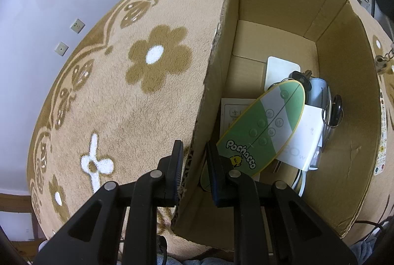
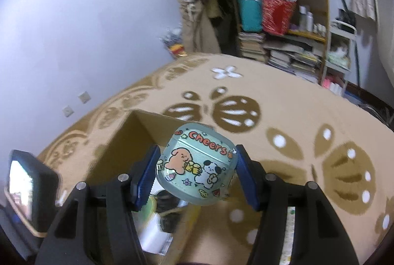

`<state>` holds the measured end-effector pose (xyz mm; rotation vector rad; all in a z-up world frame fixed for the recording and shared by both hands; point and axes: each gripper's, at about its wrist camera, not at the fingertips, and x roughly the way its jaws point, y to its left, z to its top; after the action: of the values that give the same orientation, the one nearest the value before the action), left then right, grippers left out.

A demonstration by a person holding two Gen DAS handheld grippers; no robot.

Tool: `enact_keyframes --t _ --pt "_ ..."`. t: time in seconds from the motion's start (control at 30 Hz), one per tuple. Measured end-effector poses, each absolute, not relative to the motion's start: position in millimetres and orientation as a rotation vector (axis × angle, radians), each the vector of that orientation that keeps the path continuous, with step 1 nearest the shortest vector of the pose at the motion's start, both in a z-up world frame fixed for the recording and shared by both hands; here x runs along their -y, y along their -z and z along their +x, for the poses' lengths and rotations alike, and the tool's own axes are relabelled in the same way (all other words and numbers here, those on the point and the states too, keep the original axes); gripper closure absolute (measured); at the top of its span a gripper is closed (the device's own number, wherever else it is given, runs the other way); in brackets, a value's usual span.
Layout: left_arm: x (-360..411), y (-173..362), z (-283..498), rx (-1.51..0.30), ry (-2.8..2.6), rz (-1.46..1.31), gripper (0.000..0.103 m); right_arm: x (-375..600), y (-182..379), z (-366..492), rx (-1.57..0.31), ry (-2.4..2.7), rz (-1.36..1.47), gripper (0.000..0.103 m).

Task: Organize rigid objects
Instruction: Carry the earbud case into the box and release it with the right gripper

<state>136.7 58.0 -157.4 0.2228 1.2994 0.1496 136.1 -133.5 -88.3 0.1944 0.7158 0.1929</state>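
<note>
Left gripper (image 1: 194,159) is clamped on the near wall of the box (image 1: 344,117): one pad outside, one inside, cardboard edge pinched between them, pointing steeply down. Just ahead of its inner finger, inside the box, a green-and-white oval remote (image 1: 266,127) (printed "Pochacco") lies tilted on top of the pile, its lower end right at the fingertip. Beyond it to the right: a white charger (image 1: 305,139) with a cord running down, a grey cylindrical item (image 1: 317,92) and a key ring (image 1: 332,115) with dark-headed keys; exact stacking is hard to read. A flat white panel (image 1: 278,70) sits farther in, and another white remote (image 1: 231,112) shows under the green one. To the left of the gripper is open rug (image 1: 123,105), tan with brown flowers. Right gripper (image 2: 197,171) is gripping a case (image 2: 194,166), pale green, rounded, with cartoon dogs and "Cheers" on it; both blue pads press its sides, and it's held off the rug. Directly below and behind it is the box's (image 2: 123,142) open top, with the charger (image 2: 152,235) and part of the green remote (image 2: 150,210) visible under the fingers. Far ahead, past the rug (image 2: 307,105), a cluttered shelf (image 2: 295,19) with book stacks. Frame is motion-blurred.
</note>
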Motion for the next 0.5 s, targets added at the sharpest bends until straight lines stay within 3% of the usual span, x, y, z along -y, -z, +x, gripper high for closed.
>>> enact_keyframes --t 0.5 --pt "-60 156 135 -1.299 -0.145 0.216 0.085 97 67 119 -0.688 -0.352 0.204 0.038"
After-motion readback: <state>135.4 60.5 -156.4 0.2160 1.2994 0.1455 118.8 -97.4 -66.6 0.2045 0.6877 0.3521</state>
